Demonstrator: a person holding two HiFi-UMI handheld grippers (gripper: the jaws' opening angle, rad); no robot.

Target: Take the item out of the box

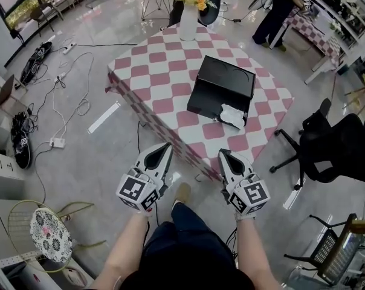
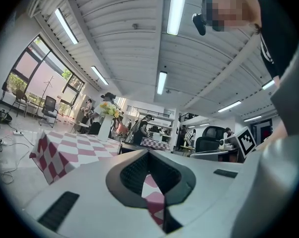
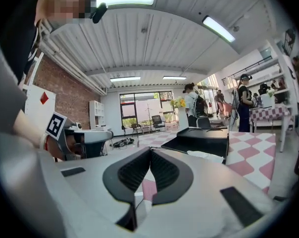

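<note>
A black flat box (image 1: 222,86) lies with its lid down on the table with the pink-and-white checked cloth (image 1: 164,71). A crumpled white item (image 1: 232,116) rests at the box's near right corner, partly outside it. My left gripper (image 1: 167,145) and right gripper (image 1: 222,153) hang side by side over the floor, just short of the table's near corner. Both are shut with nothing between the jaws. The right gripper view looks past its closed jaws (image 3: 150,150) at the box (image 3: 201,138) and the white item (image 3: 205,155). Closed jaws (image 2: 148,152) fill the left gripper view, with the table (image 2: 65,150) beyond.
A white vase of flowers (image 1: 188,17) stands at the table's far corner. A black office chair (image 1: 336,147) is close on the right. Cables and power strips (image 1: 64,107) lie on the floor at left, with a racket (image 1: 49,231) near my feet. A person (image 1: 279,11) stands beyond by another checked table (image 1: 315,32).
</note>
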